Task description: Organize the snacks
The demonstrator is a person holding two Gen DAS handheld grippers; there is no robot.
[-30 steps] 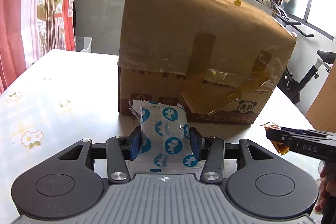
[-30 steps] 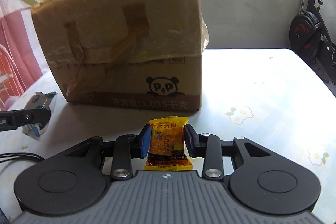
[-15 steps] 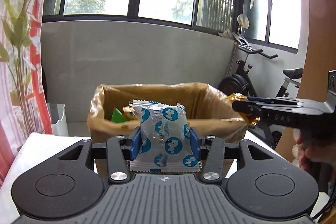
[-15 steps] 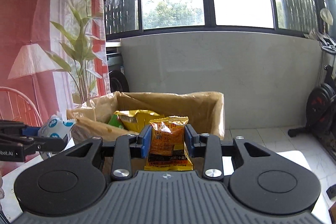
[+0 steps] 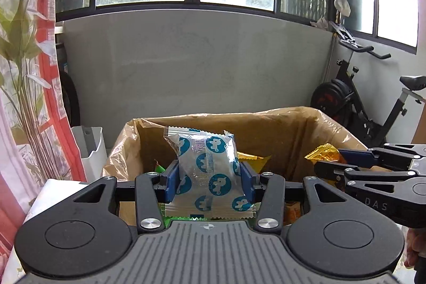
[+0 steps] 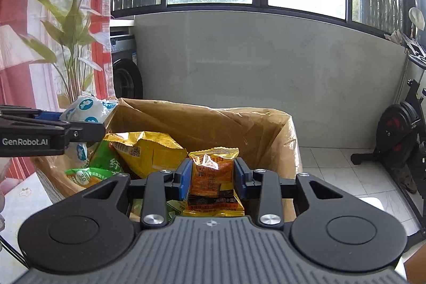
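Cardboard box (image 5: 266, 135) fills the middle of both frames, open at the top, with yellow and green snack bags (image 6: 149, 148) inside. Left hand-held gripper (image 5: 207, 177) at lower centre pinches a white packet with blue dots (image 5: 209, 169) above the box (upright between blue pads). Right hand-held gripper (image 6: 211, 177) pinches a small orange packet (image 6: 213, 177) over the opening.

Fingers (image 5: 170, 181) pinch packet (image 5: 210, 172) (blue-spotted)
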